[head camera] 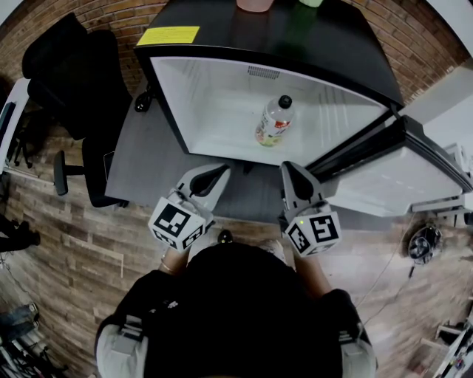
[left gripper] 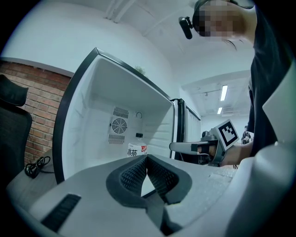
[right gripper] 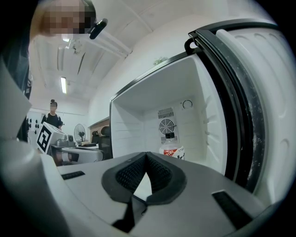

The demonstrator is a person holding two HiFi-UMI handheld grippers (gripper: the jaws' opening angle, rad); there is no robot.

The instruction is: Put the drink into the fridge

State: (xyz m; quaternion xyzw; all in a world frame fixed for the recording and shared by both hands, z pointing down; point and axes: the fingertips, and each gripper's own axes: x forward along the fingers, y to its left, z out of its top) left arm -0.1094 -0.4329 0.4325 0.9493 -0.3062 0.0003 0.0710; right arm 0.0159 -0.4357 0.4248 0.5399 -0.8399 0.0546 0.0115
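Note:
The drink bottle (head camera: 276, 122), clear with a black cap and a red-and-white label, stands inside the open fridge (head camera: 222, 88). It also shows at the back of the white fridge interior, as the bottle (left gripper: 137, 149) in the left gripper view and the bottle (right gripper: 172, 148) in the right gripper view. My left gripper (head camera: 216, 171) and right gripper (head camera: 290, 167) hover side by side in front of the fridge opening, apart from the bottle. Both are shut with nothing between the pads: left gripper (left gripper: 146, 158), right gripper (right gripper: 146, 155).
The fridge door (head camera: 403, 173) stands swung open at the right. A black office chair (head camera: 70, 96) stands to the left, by a brick wall (left gripper: 32, 106). A pink container (head camera: 255, 4) sits on the fridge top. A small fan (head camera: 423, 244) lies on the wooden floor at right.

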